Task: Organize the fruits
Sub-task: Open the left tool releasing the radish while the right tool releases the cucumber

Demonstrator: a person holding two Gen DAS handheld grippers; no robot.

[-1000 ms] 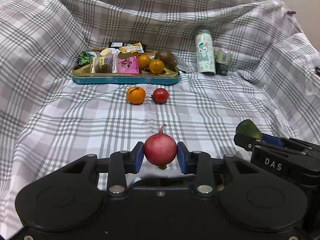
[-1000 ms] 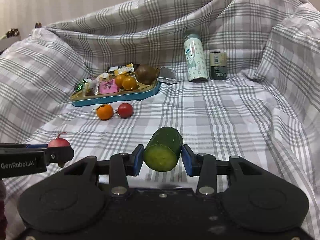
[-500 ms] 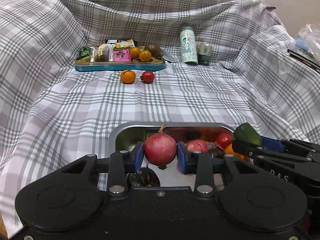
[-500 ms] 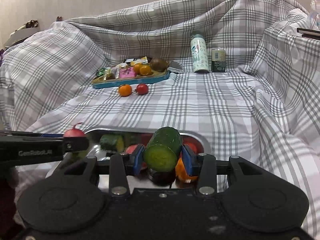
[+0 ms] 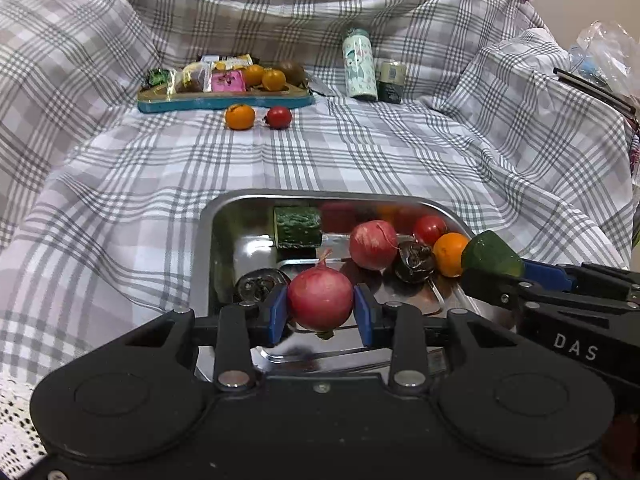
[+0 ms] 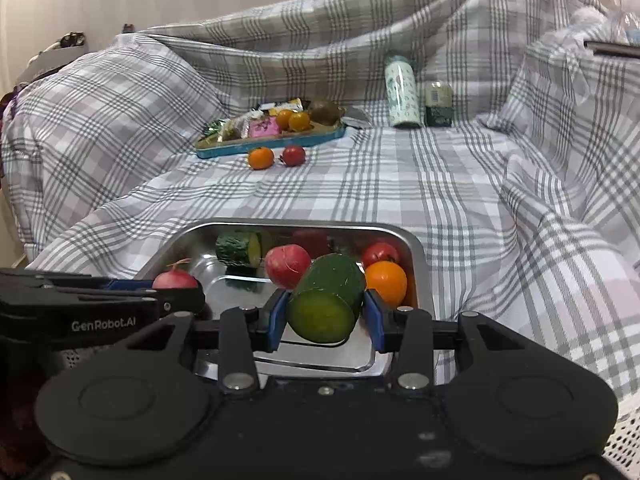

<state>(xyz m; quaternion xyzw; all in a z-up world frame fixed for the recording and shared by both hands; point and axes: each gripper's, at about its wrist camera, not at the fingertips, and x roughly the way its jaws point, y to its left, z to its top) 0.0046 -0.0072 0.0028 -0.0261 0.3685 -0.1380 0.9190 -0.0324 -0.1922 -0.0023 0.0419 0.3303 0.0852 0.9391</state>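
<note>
Left wrist: two radishes (image 5: 320,300), tray (image 5: 224,216).

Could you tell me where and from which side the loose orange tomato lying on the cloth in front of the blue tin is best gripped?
Grip the orange tomato across its round middle, coming from the near side. That side is open cloth; the blue tin stands just behind it and the red tomato lies apart to its right, leaving a gap that looks wide enough for a finger.

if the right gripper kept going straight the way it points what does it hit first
Probably the loose pink-red radish in the steel tray, just beyond the cucumber chunk held by the right gripper; depth is unclear.
</note>
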